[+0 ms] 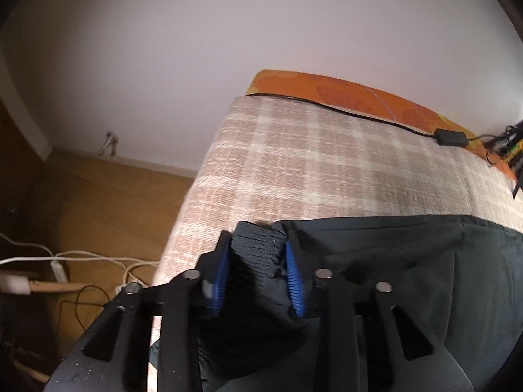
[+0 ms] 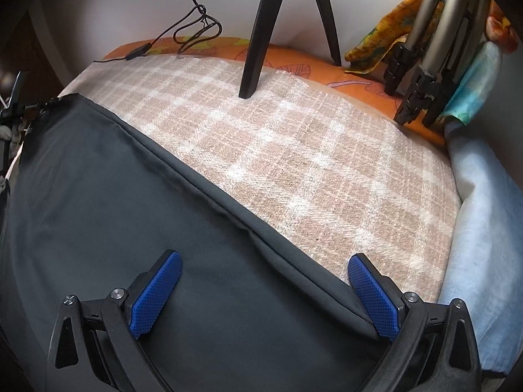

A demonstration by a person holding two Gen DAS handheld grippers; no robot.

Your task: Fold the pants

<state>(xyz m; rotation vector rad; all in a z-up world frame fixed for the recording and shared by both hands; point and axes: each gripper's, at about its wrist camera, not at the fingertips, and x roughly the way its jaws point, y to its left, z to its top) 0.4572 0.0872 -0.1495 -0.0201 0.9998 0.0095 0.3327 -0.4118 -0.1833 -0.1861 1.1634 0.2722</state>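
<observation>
Dark grey pants (image 2: 98, 202) lie spread on a beige checked blanket (image 2: 294, 150). My left gripper (image 1: 258, 248) is shut on the gathered elastic waistband (image 1: 258, 251) of the pants (image 1: 408, 277), near the bed's left edge. My right gripper (image 2: 264, 261) is open, its blue pads (image 2: 157, 290) wide apart just above the flat pants fabric and its long seamed edge. Nothing is between its pads.
An orange patterned sheet (image 2: 294, 62) lies along the wall. A black cable with an adapter (image 1: 451, 137) lies there. Black tripod legs (image 2: 258, 32) stand on the blanket, and folded grey tripods (image 2: 425, 75) lean at right. A light blue cloth (image 2: 490, 212) borders the right. Cables (image 1: 81, 261) lie on the floor at left.
</observation>
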